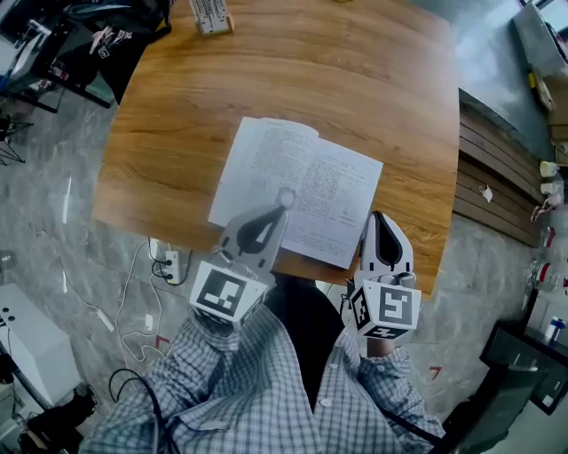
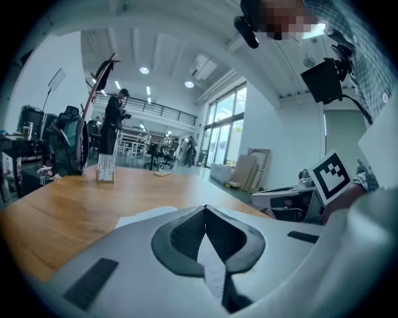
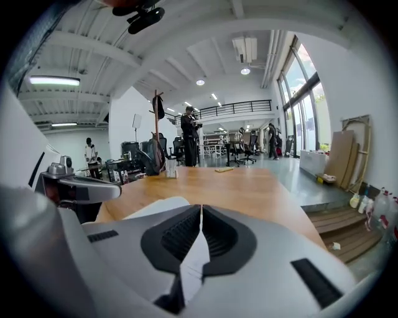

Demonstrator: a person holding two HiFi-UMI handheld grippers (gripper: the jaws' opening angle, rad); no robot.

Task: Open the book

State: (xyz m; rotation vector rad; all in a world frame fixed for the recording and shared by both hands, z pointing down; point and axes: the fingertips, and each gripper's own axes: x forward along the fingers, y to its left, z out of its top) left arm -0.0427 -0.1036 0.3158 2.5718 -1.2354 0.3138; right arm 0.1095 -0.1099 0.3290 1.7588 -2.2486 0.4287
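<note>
**Book Open; Both Grippers Closed**

The book (image 1: 306, 182) lies open, pages up, on the wooden table (image 1: 266, 80), near the table's front edge. The left gripper (image 1: 284, 200) is above the book's near pages, jaws together with nothing clamped. The right gripper (image 1: 378, 218) is at the book's right edge, jaws likewise together and empty.

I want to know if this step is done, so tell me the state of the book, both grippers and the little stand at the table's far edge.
book: open, lying flat on the table, pages up.
left gripper: jaws shut, over the open pages.
right gripper: jaws shut, by the book's right edge.
little stand: upright.
</note>
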